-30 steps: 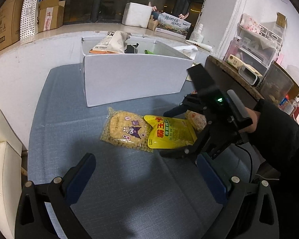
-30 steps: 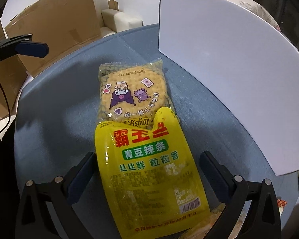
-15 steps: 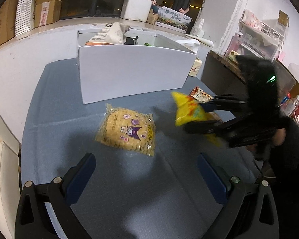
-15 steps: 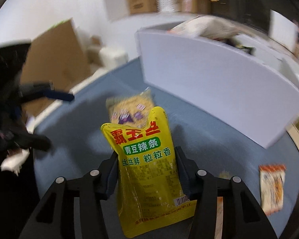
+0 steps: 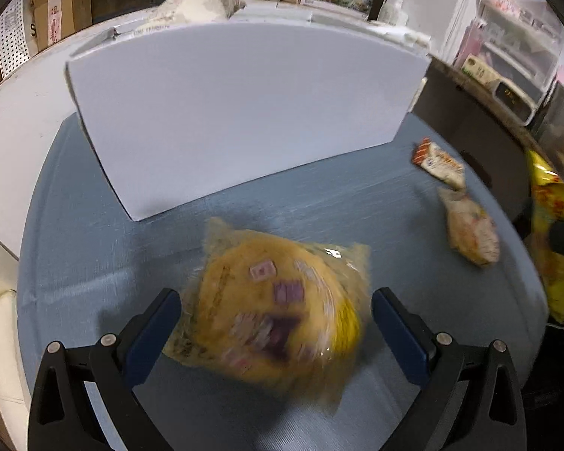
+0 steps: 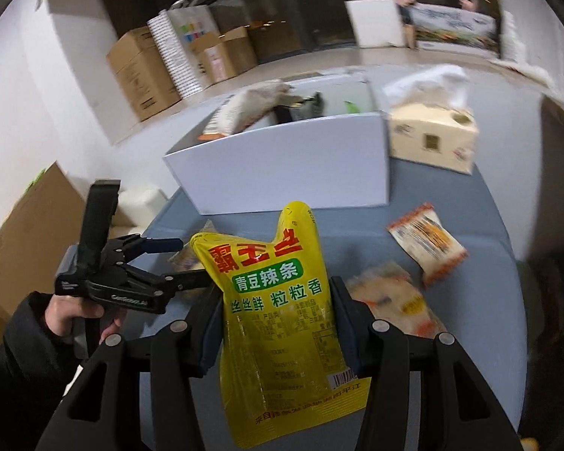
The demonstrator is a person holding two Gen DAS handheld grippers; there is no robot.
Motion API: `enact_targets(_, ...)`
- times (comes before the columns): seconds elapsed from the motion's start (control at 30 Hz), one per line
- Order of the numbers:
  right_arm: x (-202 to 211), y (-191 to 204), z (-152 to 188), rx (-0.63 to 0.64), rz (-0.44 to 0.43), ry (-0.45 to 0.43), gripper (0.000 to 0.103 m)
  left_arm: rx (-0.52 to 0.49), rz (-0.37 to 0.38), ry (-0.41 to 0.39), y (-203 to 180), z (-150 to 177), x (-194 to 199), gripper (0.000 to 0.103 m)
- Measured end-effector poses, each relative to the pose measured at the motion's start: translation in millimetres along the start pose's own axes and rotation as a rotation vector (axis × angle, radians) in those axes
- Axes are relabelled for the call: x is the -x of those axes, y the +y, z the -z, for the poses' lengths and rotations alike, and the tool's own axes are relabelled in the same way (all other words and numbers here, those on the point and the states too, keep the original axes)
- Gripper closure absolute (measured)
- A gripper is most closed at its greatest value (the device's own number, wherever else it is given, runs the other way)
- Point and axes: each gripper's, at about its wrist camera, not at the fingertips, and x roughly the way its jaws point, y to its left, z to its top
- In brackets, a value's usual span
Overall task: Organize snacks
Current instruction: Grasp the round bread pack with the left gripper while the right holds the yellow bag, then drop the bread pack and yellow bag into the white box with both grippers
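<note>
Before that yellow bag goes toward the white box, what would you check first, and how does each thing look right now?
1. Right gripper clamped on yellow bag: ok.
2. Bag lifted off the blue table: ok.
3. White box open on top: ok.
4. Free room inside box: cannot tell, snacks already fill part.
5. Left gripper open around cartoon snack pack: ok, not gripping.
6. Sharp view of that pack: not ok, blurred.
</note>
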Motion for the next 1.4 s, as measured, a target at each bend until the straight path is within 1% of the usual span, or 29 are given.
enact_targets(0.07, 1.4, -6.3, 2.9, -0.036, -0.007, -0.001, 0.047, 0.007, -0.006, 0.018, -0.1, -0.9, -5.6, 0.0)
enact_targets(0.1, 3.2, -9.2, 4.0, -0.048, -0.002, -0.002, 0.047, -0.006, -0.018, 0.013, -1.7, 0.0, -6.2, 0.001)
enact_targets(0.17, 0.9, -9.3, 4.9, -0.055, 0.002, -0.004, 0.047, -0.028, -0.059, -0.01, -2.1, 3.2, -6.1, 0.01)
enact_targets(0.2, 1.8, -10.4, 5.2, -0.061, -0.003, -0.004, 0.047, -0.027, -0.08, -0.019, -1.2, 3.5, -4.8, 0.025)
enact_targets(0.23, 2.9, -10.8, 5.3, -0.062, -0.004, -0.005, 0.047, -0.019, -0.101, -0.03, 1.8, 3.0, -1.6, 0.046)
enact_targets(0.27, 2.2, -9.5, 5.2, -0.061, -0.003, -0.004, 0.047, 0.001, -0.085, -0.032, 6.6, 2.6, 1.2, 0.059)
enact_targets(0.3, 2.9, -8.5, 5.0, -0.057, -0.003, -0.003, 0.047, 0.027, -0.052, -0.032, 11.6, 1.9, 3.8, 0.072)
enact_targets(0.33, 0.9, -6.8, 5.4, -0.056, -0.004, -0.004, 0.047, 0.065, -0.013, -0.033, 18.3, 1.6, 6.7, 0.074)
enact_targets(0.37, -0.6, -5.4, 5.5, -0.055, -0.007, -0.005, 0.047, 0.075, -0.005, -0.038, 21.3, 2.2, 9.0, 0.076)
enact_targets(0.43, -2.5, -2.7, 5.8, -0.045, -0.009, -0.004, 0.047, 0.078, -0.031, -0.079, 23.7, 5.5, 18.7, 0.079)
enact_targets(0.5, -3.4, 0.2, 6.8, -0.041, -0.019, -0.003, 0.047, 0.113, 0.013, -0.115, 26.7, 7.6, 31.3, 0.081)
enact_targets(0.67, -6.8, 5.0, 6.3, -0.031, -0.028, 0.003, 0.047, 0.153, 0.077, -0.196, 24.1, 6.9, 64.1, 0.083)
enact_targets(0.77, -8.7, 7.8, 4.3, -0.03, -0.041, 0.003, 0.047, 0.143, 0.101, -0.235, 19.6, 8.4, 87.2, 0.084)
enact_targets(0.87, -8.2, 12.9, -0.8, -0.021, -0.052, -0.006, 0.047, 0.113, 0.102, -0.267, 12.2, 1.3, 106.0, 0.084)
enact_targets(0.97, -7.1, 17.5, -11.7, -0.012, -0.065, -0.023, 0.047, 0.102, 0.106, -0.289, 14.2, -13.1, 121.5, 0.084)
enact_targets(1.07, -3.8, 22.1, -29.4, 0.005, -0.065, -0.056, 0.047, 0.09, 0.104, -0.309, 9.9, -28.0, 130.2, 0.084)
enact_targets(1.13, -1.3, 24.7, -45.1, 0.015, -0.069, -0.079, 0.047, 0.084, 0.095, -0.324, 3.6, -45.2, 130.6, 0.084)
enact_targets(1.23, -1.5, 28.4, -72.7, 0.039, -0.046, -0.105, 0.047, 0.065, 0.083, -0.349, -3.3, -70.2, 135.7, 0.084)
enact_targets(1.4, -13.3, 24.4, -121.9, 0.05, -0.023, -0.138, 0.047, 0.029, 0.07, -0.384, -9.9, -114.1, 137.1, 0.084)
